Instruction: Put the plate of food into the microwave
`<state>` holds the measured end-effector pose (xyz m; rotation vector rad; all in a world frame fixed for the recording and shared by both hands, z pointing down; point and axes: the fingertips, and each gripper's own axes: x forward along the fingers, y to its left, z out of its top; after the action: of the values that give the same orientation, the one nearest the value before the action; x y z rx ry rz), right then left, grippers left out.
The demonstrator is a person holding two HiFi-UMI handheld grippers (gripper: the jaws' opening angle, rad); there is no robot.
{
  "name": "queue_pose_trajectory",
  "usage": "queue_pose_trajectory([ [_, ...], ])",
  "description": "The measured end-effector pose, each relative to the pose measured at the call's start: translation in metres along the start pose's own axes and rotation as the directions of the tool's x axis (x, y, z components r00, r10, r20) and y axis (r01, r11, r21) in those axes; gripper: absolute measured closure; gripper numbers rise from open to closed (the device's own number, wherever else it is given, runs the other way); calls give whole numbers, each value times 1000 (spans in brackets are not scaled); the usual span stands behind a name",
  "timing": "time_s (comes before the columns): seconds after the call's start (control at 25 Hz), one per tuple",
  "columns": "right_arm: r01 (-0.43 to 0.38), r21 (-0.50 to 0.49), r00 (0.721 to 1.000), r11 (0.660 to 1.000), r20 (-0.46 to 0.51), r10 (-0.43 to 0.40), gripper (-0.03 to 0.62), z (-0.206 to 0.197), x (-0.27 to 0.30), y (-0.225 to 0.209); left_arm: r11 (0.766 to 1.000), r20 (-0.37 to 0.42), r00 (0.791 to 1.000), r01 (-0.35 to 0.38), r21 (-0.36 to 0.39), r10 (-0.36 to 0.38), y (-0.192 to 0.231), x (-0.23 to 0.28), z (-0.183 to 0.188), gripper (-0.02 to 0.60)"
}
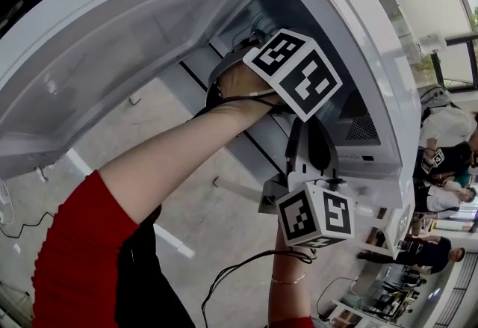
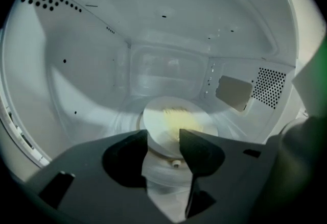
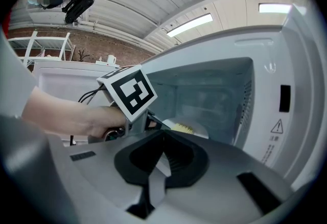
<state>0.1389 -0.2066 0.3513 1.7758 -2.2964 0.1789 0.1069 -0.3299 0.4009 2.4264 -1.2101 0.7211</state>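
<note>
A white plate with pale yellow food rests on the turntable inside the open white microwave. My left gripper reaches into the cavity and stands open, the plate's near rim lying in the gap between its dark fingertips. In the right gripper view the plate shows past the left gripper's marker cube and the hand holding it. My right gripper waits outside, in front of the opening, shut with nothing in it. In the head view its marker cube sits below the left one.
The cavity's walls close round the left gripper, with a vent grille on the right wall. The control panel side stands right of the opening. Several people are in the background at right. A black cable trails over the floor.
</note>
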Motion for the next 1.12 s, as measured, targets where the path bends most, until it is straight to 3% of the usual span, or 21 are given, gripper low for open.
queue_pose_trajectory([
  [0.12, -2, 3, 1000, 1000, -2, 2, 579, -1, 0, 1, 997, 7, 999, -45, 56, 45, 3, 0, 0, 390],
  [0.36, 1, 15, 1000, 1000, -6, -1, 579, -6, -3, 0, 998, 20, 999, -43, 42, 42, 3, 0, -1, 390],
  [0.52, 1, 12, 1000, 1000, 2, -1, 579, -6, -6, 1, 1000, 151, 988, -31, -3, 31, 9, -19, 11, 428],
  [0.68, 4, 38, 1000, 999, 22, -5, 579, -2, -10, 23, 999, 262, 965, 10, -33, -1, 29, -64, 11, 570],
  [0.84, -7, 61, 1000, 998, 29, 5, 579, 7, -19, 20, 989, 355, 931, 117, -85, -80, 15, -94, 13, 572],
  [0.96, -11, 107, 999, 994, 42, 7, 579, 9, -26, 22, 975, 381, 914, 192, -108, -138, 4, -110, 7, 572],
  [1.12, -32, 123, 998, 992, 61, 24, 579, 11, -43, 21, 977, 389, 909, 198, -83, -151, -11, -133, -6, 572],
])
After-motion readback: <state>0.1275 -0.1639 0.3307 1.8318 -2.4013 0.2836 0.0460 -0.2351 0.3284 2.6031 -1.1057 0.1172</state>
